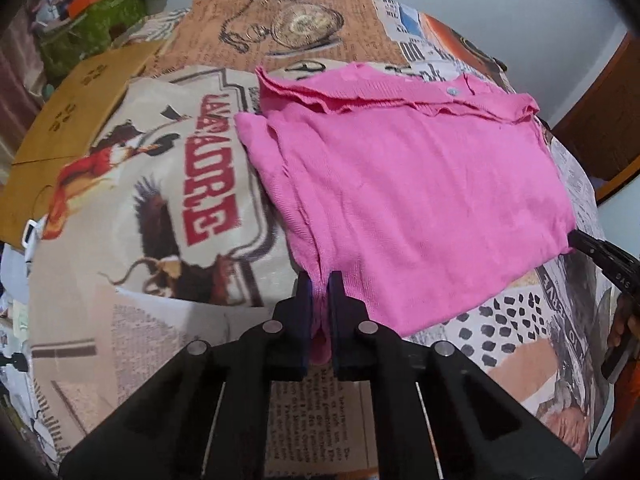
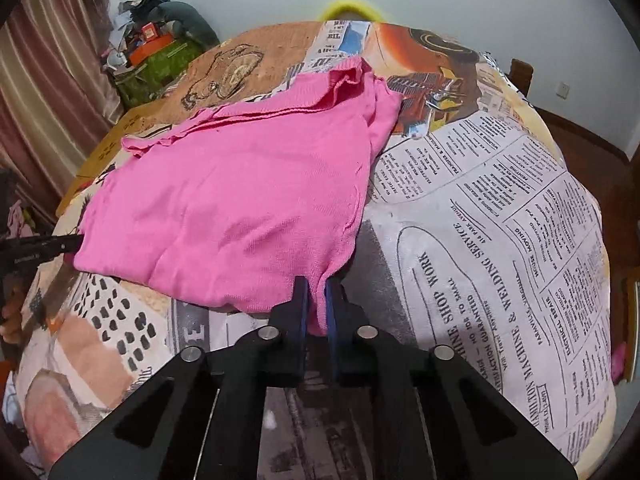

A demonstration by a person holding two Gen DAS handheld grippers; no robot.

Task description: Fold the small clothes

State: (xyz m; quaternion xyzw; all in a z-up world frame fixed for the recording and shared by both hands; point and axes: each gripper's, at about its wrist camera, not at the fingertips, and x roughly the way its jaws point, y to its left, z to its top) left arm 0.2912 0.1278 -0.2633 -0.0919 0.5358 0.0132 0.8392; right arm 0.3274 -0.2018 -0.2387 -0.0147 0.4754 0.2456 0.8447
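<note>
Gripping both near corners of the pink knit top with left gripper and right gripper fingers clamped, I judge it partly folded on the table, final fold pending.

Yellow object behind table blurred; garment corners hidden between pads.
</note>
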